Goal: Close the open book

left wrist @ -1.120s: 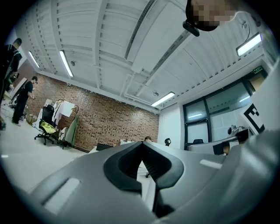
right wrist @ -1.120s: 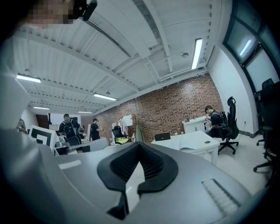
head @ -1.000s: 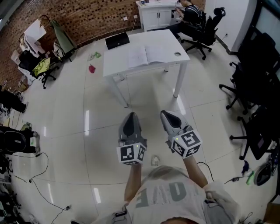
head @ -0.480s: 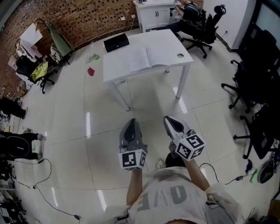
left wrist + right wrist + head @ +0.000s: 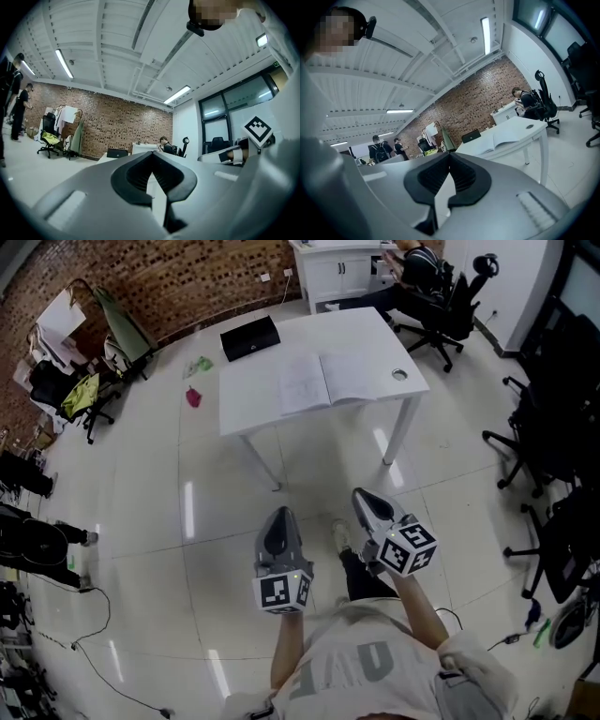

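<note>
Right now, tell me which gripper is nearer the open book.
Right, slightly. In the head view the right gripper hangs over the floor short of the open book, under its right page; the left gripper is further back, under its left edge.

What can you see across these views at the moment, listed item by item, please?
table: one, white, on the tiled floor ahead of the person
open book: one, white pages, lying flat near the table's middle
case: one, black, on the table's far left corner
office chairs: several, black, along the right side
seated person: one, dark top, at the white desk by the far wall
brick wall: one, red-brown, far side
small thing on floor: one, pink, left of the table
left gripper: one, grey, jaws together, empty, short of the table
right gripper: one, grey, jaws together, empty, beside the left
</note>
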Demonstrator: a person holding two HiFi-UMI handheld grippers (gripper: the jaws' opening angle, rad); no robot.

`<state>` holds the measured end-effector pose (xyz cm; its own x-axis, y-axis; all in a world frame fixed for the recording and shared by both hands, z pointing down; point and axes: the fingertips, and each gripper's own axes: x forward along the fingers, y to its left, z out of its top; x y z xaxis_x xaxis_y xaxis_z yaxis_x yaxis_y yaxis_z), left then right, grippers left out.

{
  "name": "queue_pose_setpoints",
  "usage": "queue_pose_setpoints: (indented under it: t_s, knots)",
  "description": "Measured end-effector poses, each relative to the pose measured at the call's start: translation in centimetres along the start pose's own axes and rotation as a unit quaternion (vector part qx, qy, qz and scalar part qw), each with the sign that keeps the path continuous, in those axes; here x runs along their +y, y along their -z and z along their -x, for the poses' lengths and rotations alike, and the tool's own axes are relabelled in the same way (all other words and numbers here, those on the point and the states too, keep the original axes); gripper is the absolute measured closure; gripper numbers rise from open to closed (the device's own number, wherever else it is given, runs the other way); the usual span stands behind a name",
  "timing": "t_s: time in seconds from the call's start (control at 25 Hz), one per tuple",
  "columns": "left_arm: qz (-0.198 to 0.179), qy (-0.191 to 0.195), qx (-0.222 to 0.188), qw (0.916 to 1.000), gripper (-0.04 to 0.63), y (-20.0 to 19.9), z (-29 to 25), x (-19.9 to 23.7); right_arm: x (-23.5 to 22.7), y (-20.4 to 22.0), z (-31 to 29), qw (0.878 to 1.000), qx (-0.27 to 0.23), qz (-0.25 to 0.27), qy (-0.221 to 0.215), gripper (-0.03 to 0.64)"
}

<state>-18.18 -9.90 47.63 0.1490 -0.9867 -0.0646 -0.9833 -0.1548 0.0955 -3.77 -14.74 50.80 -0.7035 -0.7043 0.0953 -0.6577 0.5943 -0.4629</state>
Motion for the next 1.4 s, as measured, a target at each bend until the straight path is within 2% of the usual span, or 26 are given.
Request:
queue_pose_setpoints:
  t_s: [0.12,0.2,0.28,0.4,0.6,0.96,1.08,1.16,1.24,1.4]
  knots:
    - [0.003,-0.005,0.003,1.0,0.58,0.7,-4.4,1.3,-3.6,-1.0,-3.9,1.0,0.008,-0.01,0.004,0.612]
    - [-0.002,-0.008,-0.005,1.0,0.58,0.4,-8.0,2.2,-6.0,-2.0,-7.0,1.0,0.012,-0.018,0.007,0.575]
    - [-0.005,-0.01,-0.008,0.9999,0.58,0.4,-11.9,3.2,-8.3,-3.1,-9.8,1.0,0.015,-0.024,0.013,0.574]
    - [-0.004,-0.007,-0.01,0.9999,0.58,0.3,-18.3,4.6,-11.5,-5.0,-13.2,0.999,0.022,-0.019,0.022,0.569]
    - [-0.002,-0.002,-0.035,0.9994,0.58,-1.1,-27.1,5.8,-15.3,-7.4,-18.6,0.999,0.031,-0.011,0.016,0.551]
    - [0.001,0.002,-0.011,0.9999,0.58,1.1,-32.5,6.5,-17.1,-8.8,-23.7,0.999,0.031,0.007,0.006,0.551]
    - [-0.004,0.011,-0.004,0.9999,0.58,1.3,-33.2,6.1,-17.9,-7.5,-24.2,0.999,0.046,0.003,0.01,0.544]
    - [-0.008,0.014,-0.003,0.9999,0.58,1.3,-33.8,6.1,-18.5,-5.8,-24.8,0.998,0.066,0.0,0.012,0.487]
    - [-0.003,0.011,0.004,0.9999,0.58,2.4,-34.1,6.4,-18.9,-4.1,-25.5,0.996,0.082,-0.011,0.017,0.476]
    - [0.038,0.008,0.041,0.9984,0.58,5.6,-33.9,7.2,-21.2,-1.3,-26.1,0.991,0.099,-0.074,0.05,0.408]
